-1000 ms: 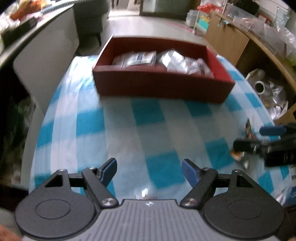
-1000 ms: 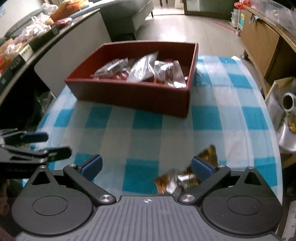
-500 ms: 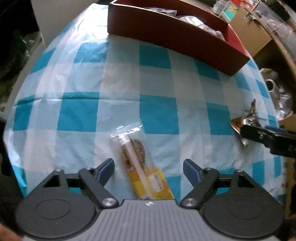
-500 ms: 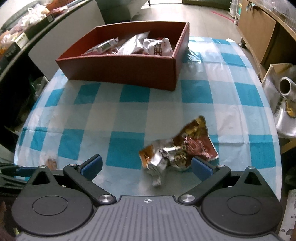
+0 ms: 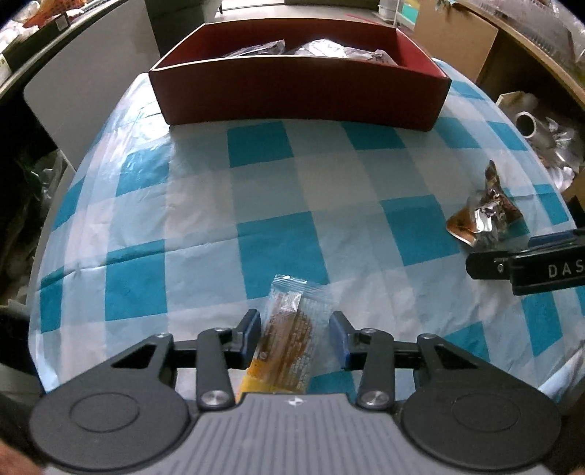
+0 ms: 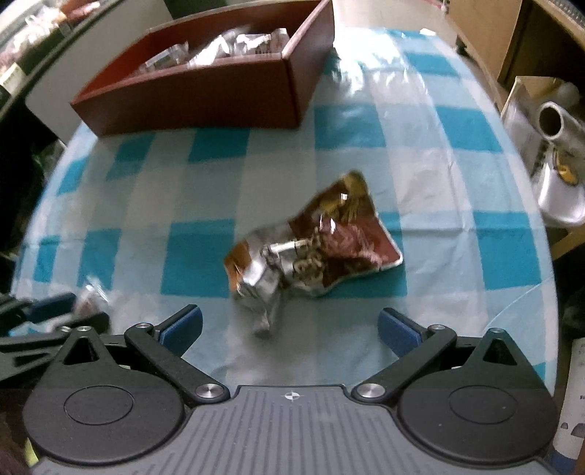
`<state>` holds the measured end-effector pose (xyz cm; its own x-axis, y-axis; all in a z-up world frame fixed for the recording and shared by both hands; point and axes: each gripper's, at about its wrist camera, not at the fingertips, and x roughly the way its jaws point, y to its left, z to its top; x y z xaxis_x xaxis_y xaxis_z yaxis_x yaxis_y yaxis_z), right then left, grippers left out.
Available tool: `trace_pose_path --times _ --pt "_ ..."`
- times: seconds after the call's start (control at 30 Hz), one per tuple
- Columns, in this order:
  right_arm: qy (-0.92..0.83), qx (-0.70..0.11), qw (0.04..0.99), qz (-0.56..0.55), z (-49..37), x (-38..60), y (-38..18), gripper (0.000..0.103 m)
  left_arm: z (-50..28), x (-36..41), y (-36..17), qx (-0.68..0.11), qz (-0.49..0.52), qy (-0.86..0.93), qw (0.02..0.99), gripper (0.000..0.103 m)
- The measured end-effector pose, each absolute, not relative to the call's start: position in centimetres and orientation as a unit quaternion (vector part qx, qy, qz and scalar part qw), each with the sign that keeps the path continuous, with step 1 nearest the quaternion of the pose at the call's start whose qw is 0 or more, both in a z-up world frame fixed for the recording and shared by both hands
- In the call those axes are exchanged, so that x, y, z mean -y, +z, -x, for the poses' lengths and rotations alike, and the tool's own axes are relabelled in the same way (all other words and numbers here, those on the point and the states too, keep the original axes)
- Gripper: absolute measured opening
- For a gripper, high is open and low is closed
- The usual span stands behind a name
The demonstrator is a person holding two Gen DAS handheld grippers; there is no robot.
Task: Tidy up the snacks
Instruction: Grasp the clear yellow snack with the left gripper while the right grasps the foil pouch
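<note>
A snack bar (image 5: 289, 339) in a clear and orange wrapper lies on the blue-checked tablecloth (image 5: 256, 175). My left gripper (image 5: 294, 332) points down over it; its jaws are closing, and both pads touch the wrapper's sides. A crumpled brown foil snack bag (image 6: 314, 248) lies just ahead of my right gripper (image 6: 289, 325), which is open, with only the bag's lower tail between its fingers. The red box (image 5: 299, 87) at the far side of the table holds several packets. The right gripper (image 5: 501, 252) shows at the right edge of the left wrist view, beside the foil bag (image 5: 482, 215).
The table's round edge drops off close on the left and right. A shiny foil roll (image 6: 555, 120) and a wooden cabinet (image 5: 453, 33) stand off the table on the right. A counter with goods (image 5: 33, 25) runs along the left.
Both grippers have come lower and closer to the table. The left jaws have narrowed from wide apart onto the snack bar. The foil bag now sits larger ahead of the right gripper.
</note>
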<state>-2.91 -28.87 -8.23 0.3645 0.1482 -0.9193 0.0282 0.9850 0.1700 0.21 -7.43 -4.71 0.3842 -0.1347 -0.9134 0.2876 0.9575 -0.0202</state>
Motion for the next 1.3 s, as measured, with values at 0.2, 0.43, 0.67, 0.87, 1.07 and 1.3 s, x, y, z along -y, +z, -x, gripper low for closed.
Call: trace_pose_path --times 0.2,0.43,0.67,0.87,1.07,1.3 --pt "0.016 -0.545 0.831 -0.105 3.3 29.3 -8.3 0.103 -1.1 6.2 -4.3 -0.56 -0.038 -0.14 0.816 0.033" --pt "-0.004 -0.514 0.854 -0.083 4.1 28.7 -8.6 0.103 -1.3 5.6 -4.3 -0.564 -0.02 -0.157 0.811 0.034" --pt "-0.052 -0.505 0.851 -0.136 2.7 29.2 -8.2 0.103 -1.5 5.0 -4.3 -0.572 -0.002 -0.17 0.803 0.035" --pt "-0.062 -0.522 0.847 -0.082 -0.4 27.4 -8.5 0.102 -1.8 4.7 -4.4 -0.574 0.006 -0.176 0.8 0.035" --pt "-0.034 -0.511 0.859 -0.02 -0.4 25.4 -8.2 0.089 -1.7 4.5 -4.3 -0.577 0.0 -0.192 0.794 0.044" --pt "-0.012 -0.521 0.853 -0.021 0.8 25.5 -8.4 0.099 0.5 6.9 -4.7 -0.55 -0.084 -0.192 0.809 0.058"
